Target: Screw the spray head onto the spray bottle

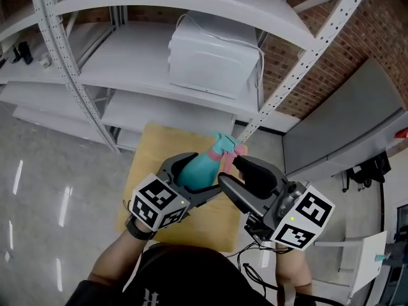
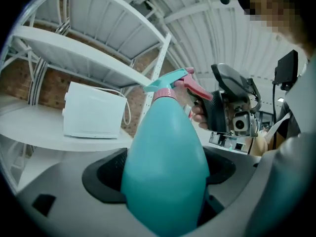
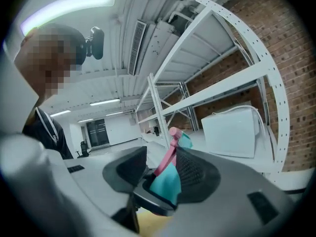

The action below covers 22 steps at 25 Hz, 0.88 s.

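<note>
Task looks nearly done. The spray head [image 1: 222, 144] sits on the neck of the bottle [image 2: 165, 167] with no gap I can see. Whether the thread is fully tight, the pictures don't tell.

The left gripper [image 1: 203, 174] has its jaws clamped on the bottle's fat teal body, a pad on each side. The bottle is held in the air, top tilted away from the person.

The right gripper [image 3: 160, 168] is at the bottle's top, jaws spread around the spray head and its pink trigger [image 3: 167, 154]. The teal part lies against one pad and the other pad stands clear of the trigger — so no firm pinch.

Left to do, as I judge it: maybe a last tightening turn, then set the bottle down.

Below the bottle is a tan wooden surface [image 1: 150, 146]. Beyond the bottle stands a white metal shelf rack [image 1: 95, 69] with a white box [image 1: 213, 59] on one shelf, and a brick wall [image 1: 382, 30] further back. A shiny grey floor [image 1: 38, 190] lies left of the bottle.
</note>
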### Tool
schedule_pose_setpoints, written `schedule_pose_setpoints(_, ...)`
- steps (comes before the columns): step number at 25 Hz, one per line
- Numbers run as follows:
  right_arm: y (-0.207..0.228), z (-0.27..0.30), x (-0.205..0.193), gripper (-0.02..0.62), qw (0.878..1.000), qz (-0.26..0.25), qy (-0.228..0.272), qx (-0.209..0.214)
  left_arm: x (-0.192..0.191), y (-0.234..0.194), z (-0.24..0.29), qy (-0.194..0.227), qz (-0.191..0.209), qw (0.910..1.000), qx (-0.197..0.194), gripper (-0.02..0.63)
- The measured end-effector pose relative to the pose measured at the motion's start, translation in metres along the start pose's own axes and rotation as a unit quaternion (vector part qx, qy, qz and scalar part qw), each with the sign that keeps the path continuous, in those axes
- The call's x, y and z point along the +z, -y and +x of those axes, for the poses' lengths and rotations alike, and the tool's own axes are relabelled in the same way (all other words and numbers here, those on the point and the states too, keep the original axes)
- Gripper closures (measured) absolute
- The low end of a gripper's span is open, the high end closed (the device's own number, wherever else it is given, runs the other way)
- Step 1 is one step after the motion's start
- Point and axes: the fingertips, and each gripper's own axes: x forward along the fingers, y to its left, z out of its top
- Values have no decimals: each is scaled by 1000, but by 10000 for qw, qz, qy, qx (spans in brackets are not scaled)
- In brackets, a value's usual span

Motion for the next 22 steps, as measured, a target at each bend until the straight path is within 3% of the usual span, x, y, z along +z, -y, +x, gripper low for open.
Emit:
schedule_pose_setpoints(3,-12,-8,5,426,9991,-114,57,400,1,10,-3,143,-290,9983,-477,172)
schedule_pose_setpoints(5,-16,-34,17,426,9950,-35,424,904,7,27,-10,307,-583,9907,-1192,172)
schedule_pose_setpoints(6,-12,-46,23,426,9908,89,685,1165,11,40,-16,387,-729,9827,-1659,172)
schedule_pose_setpoints(8,3,-54,28,407,9771,455,1066,1785,21,69,-33,518,-989,9559,-2716,172)
schedule_pose_setpoints(10,4,-43,27,340,9542,791,1150,2648,28,99,-47,578,-1222,9197,-3687,170)
schedule_pose_setpoints(12,-17,-31,24,310,9284,819,1079,3459,28,123,-52,483,-1383,8886,-4347,171)
schedule_pose_setpoints(14,-37,-28,26,311,9111,688,1045,3928,22,138,-50,287,-1430,8754,-4608,171)
schedule_pose_setpoints(16,-45,-27,30,332,9074,620,1049,4021,16,138,-45,160,-1443,8806,-4511,171)
schedule_pose_setpoints(17,-45,-25,31,432,9122,570,1014,3930,13,133,-42,143,-1450,8876,-4369,172)
schedule_pose_setpoints(19,-40,-18,24,483,9291,564,825,3560,7,121,-39,114,-1372,9064,-3993,172)
schedule_pose_setpoints(22,-31,-7,16,483,9496,711,648,2984,-2,107,-35,-35,-1132,9318,-3448,172)
